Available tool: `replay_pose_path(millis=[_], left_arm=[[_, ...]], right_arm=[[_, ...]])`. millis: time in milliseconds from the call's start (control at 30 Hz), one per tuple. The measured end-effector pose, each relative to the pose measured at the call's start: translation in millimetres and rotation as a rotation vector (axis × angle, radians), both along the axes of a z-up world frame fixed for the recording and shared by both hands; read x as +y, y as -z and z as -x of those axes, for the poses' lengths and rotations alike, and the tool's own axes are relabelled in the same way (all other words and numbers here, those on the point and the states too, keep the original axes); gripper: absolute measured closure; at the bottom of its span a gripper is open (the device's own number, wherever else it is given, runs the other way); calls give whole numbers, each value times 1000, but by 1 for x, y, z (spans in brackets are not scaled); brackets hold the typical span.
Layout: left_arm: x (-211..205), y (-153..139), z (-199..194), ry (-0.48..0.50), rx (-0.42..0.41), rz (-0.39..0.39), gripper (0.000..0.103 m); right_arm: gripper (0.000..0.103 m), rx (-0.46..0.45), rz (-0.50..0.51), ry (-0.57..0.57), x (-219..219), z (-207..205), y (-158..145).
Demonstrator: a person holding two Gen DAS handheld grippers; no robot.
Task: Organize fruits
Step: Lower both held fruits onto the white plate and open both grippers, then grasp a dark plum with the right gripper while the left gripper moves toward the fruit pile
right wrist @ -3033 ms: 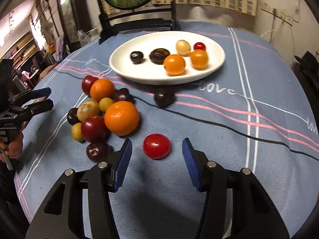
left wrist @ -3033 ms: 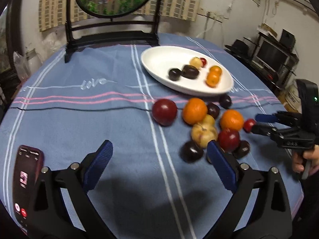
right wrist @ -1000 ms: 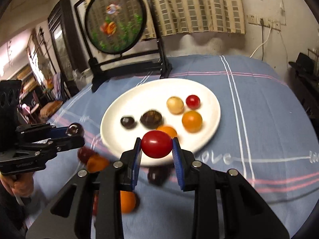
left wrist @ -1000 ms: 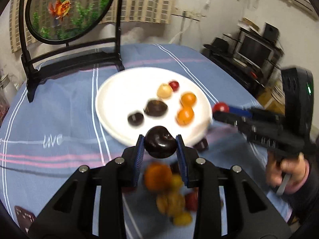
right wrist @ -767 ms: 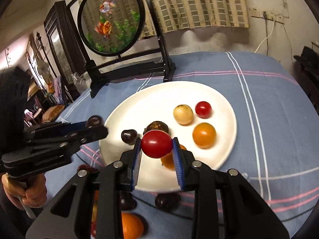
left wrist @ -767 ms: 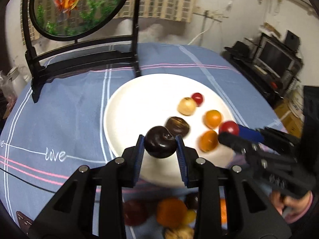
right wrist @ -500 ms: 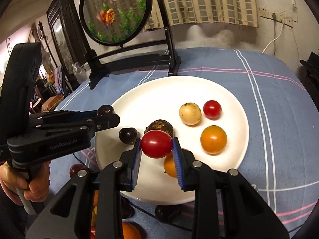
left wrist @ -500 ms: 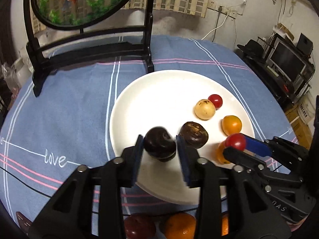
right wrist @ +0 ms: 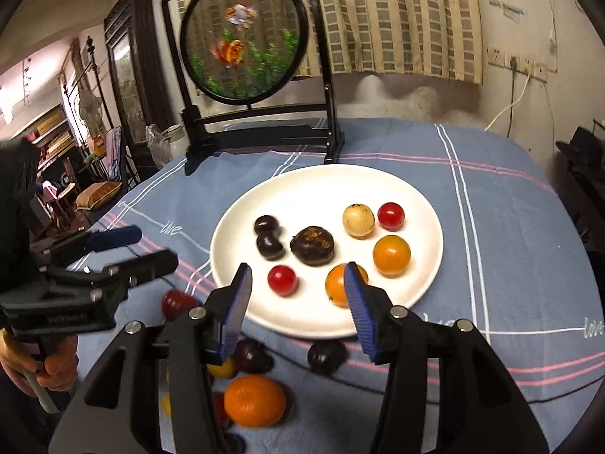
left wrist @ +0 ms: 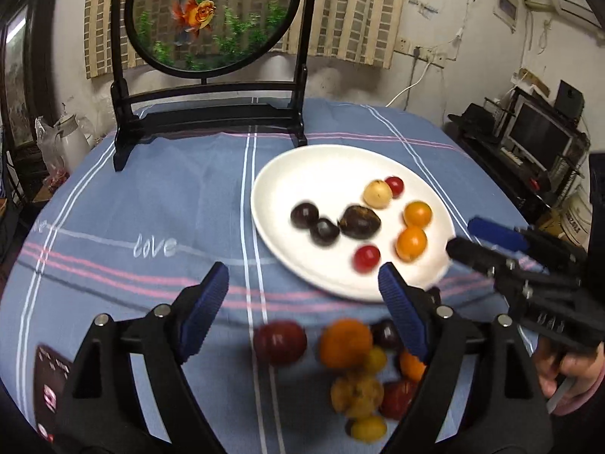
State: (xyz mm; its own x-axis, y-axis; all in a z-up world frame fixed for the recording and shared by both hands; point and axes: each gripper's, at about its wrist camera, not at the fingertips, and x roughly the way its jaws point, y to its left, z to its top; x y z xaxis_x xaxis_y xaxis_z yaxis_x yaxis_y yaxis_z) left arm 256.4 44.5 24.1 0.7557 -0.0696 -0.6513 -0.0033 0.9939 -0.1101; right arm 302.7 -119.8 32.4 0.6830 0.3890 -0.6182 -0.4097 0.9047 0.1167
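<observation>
Blue tablecloth bears white plate of eight fruits; both hand-held grippers opening, empty.

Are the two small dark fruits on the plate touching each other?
Touching. The right wrist view shows the two dark fruits pressed together with no white plate visible between them; the left wrist view is blurred but agrees.

Black gripper frame, ribbed blue pads, silver screws, pink sleeve.
</observation>
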Motion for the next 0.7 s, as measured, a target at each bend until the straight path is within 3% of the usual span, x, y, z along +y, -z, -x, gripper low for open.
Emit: replay_pose_path(millis=[167,467,700], left_arm=[[2,14,33,50,-9,-57,17],[13,26,63,112,6,-22,17],[-9,38,78,214,40,-65,17]], right_arm=[[52,-20,46,-33,-3,28,1],[52,206,-11,-190,-12,78,36],[52,203,131,-279,18,100,51]])
